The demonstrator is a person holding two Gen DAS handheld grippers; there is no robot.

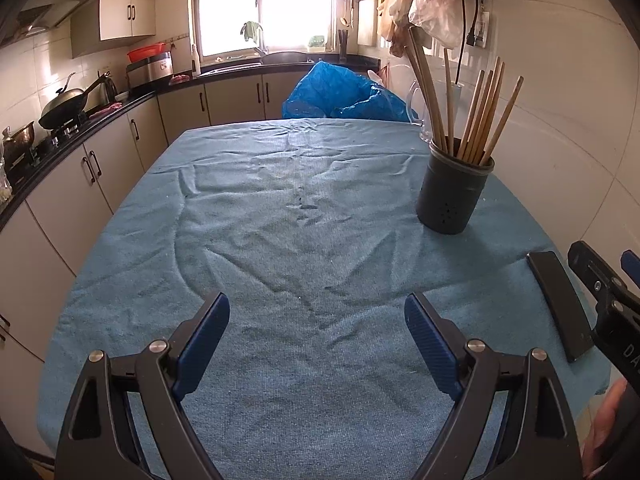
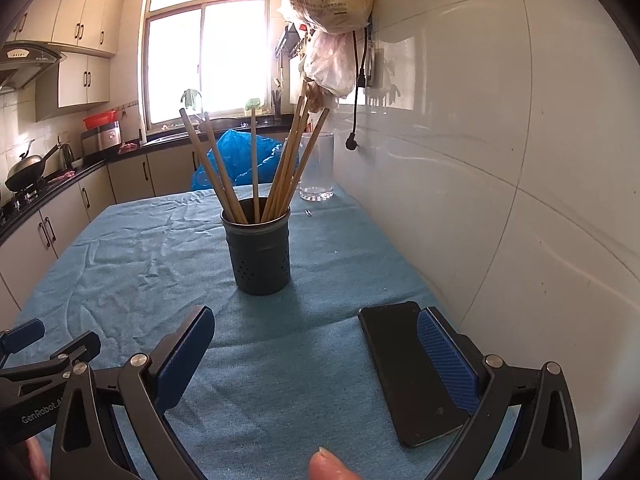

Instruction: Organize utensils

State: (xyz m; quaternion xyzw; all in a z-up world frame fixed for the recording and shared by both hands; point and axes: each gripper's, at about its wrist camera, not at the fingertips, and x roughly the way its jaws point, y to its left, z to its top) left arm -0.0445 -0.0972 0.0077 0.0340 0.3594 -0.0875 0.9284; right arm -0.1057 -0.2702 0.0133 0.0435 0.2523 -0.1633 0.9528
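Observation:
A dark cylindrical holder [image 1: 453, 193] [image 2: 259, 251] stands upright on the blue cloth, with several wooden chopsticks [image 1: 486, 118] [image 2: 286, 168] fanned out of its top. My left gripper [image 1: 317, 334] hovers over bare cloth at the near side, jaws wide open, nothing between them. In the right wrist view my right gripper [image 2: 316, 354] is open too, short of the holder, with nothing held. Its right finger [image 2: 446, 356] overlaps a black phone [image 2: 404, 368] lying flat.
The blue cloth [image 1: 280, 220] covers the table beside a white tiled wall [image 2: 500, 160]. A clear glass jug [image 2: 317, 166] and a blue plastic bag [image 1: 344, 94] sit at the far end. Kitchen counter with a wok [image 1: 64, 106] runs along the left. A fingertip [image 2: 328, 464] shows at the bottom edge.

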